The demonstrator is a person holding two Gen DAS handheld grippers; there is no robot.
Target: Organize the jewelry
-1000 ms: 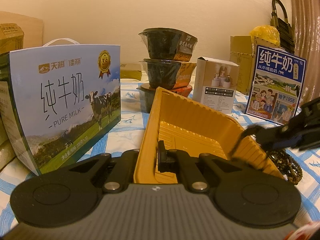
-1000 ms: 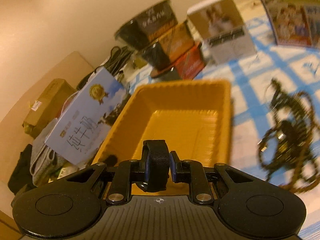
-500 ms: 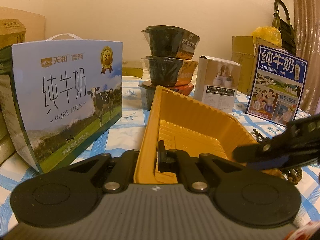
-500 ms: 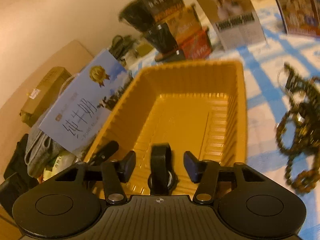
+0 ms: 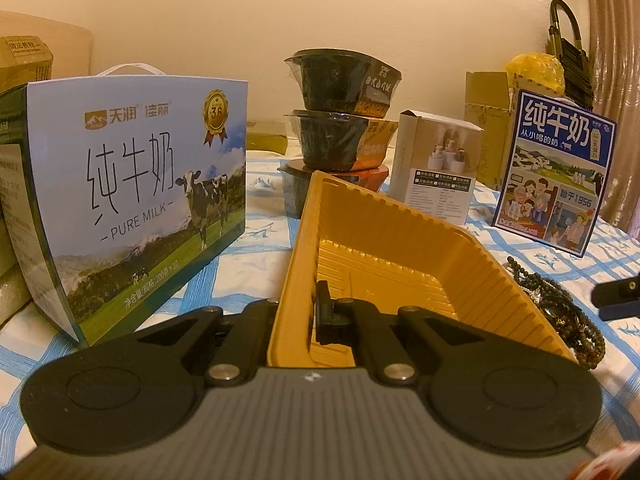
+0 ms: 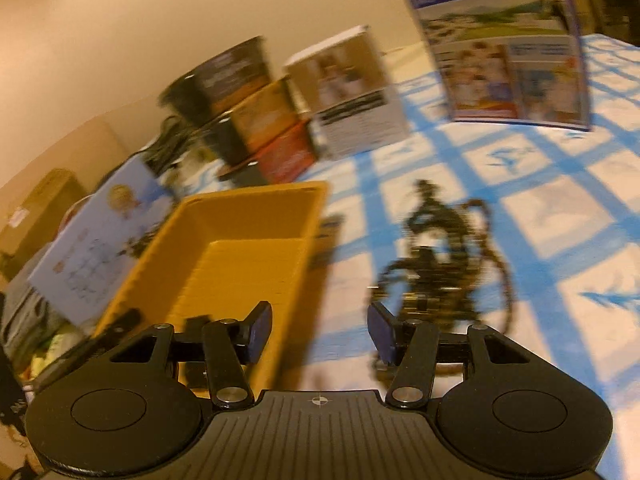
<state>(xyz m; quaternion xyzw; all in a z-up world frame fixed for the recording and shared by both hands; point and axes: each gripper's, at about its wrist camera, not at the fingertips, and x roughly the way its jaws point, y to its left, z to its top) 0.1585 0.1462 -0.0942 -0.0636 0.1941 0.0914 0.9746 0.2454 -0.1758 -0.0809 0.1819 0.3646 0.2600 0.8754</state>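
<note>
A yellow plastic tray (image 5: 400, 256) (image 6: 240, 248) lies on the blue-checked cloth. My left gripper (image 5: 308, 316) is shut on the tray's near wall, one finger inside and one outside. A tangled pile of dark bead strands (image 5: 560, 308) (image 6: 440, 264) lies on the cloth right of the tray. My right gripper (image 6: 320, 332) stands open with nothing between its blue pads, above the cloth between tray and beads; its tip (image 5: 616, 296) shows at the left wrist view's right edge. A black piece (image 6: 196, 328) sits at the tray's near corner; I cannot tell what it is.
A blue milk carton (image 5: 136, 200) stands left of the tray. Behind the tray are stacked black bowls (image 5: 340, 120), a small white box (image 5: 436, 168) and a second milk box (image 5: 556, 176). Cardboard boxes (image 5: 488, 120) line the wall.
The right gripper held a black band over the tray, opened and let it go, then swung right toward the bead pile. The left gripper and the tray kept still.
</note>
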